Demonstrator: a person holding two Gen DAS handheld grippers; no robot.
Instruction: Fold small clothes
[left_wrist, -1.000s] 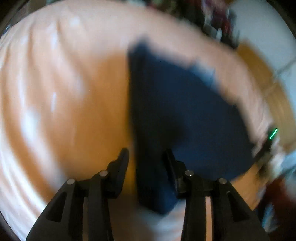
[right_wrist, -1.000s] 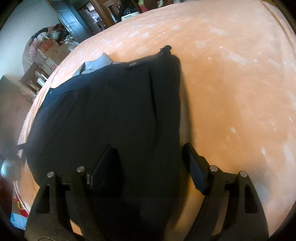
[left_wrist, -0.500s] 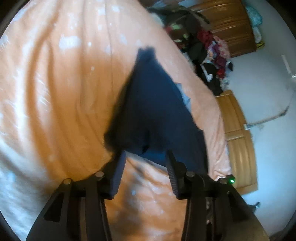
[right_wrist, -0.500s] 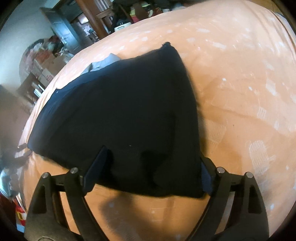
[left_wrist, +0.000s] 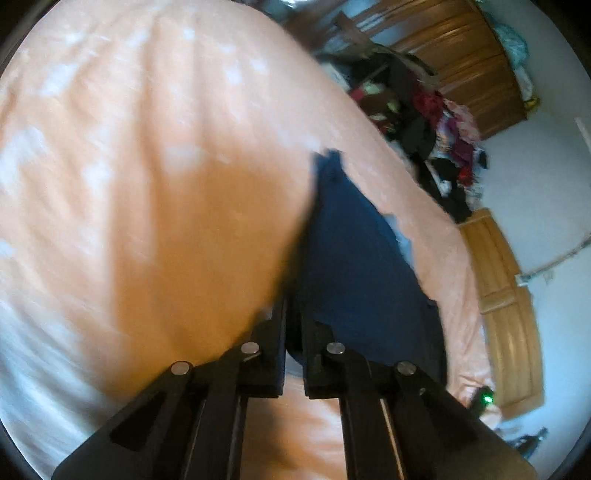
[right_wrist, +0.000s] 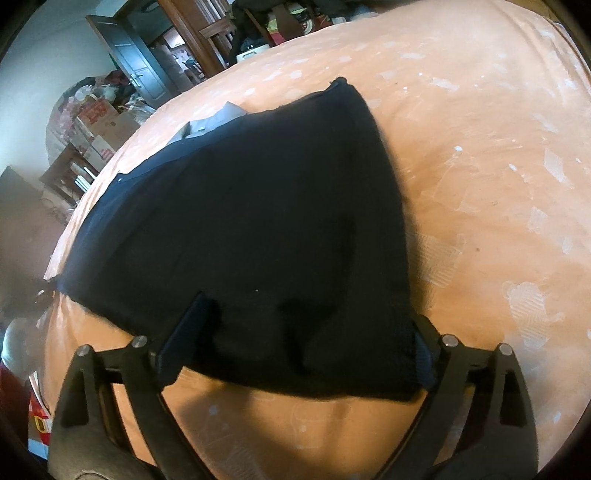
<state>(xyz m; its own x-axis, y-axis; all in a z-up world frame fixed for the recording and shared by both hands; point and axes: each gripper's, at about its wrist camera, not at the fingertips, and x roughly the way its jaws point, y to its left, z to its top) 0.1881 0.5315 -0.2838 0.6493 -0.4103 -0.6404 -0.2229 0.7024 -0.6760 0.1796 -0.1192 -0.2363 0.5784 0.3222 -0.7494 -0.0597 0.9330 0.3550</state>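
A dark navy, soft knitted garment (right_wrist: 240, 236) lies spread on the peach-coloured patterned bedspread (right_wrist: 480, 166), reaching forward from both grippers; a grey piece of fabric (right_wrist: 207, 123) shows at its far edge, though whether this belongs to it cannot be told. The cloth looks light and limp, likely to sag and bunch wherever it is unsupported, so the sound places to take hold are its near corners and hems, not the middle. The left gripper (left_wrist: 293, 332) is clenched on the garment's near corner, its jaws almost together with dark fabric pinched between them; the cloth rises from the bedspread into them. The right gripper (right_wrist: 306, 339) stands spread wide, its jaws straddling the near edge of the garment, which lies between them ungrasped. Beyond the bedspread, ahead and to the right of the left gripper, stand a heap of mixed clothing (left_wrist: 443, 122) and a wooden wardrobe (left_wrist: 465, 48); ahead and to the left of the right gripper is a dark door (right_wrist: 136, 62).
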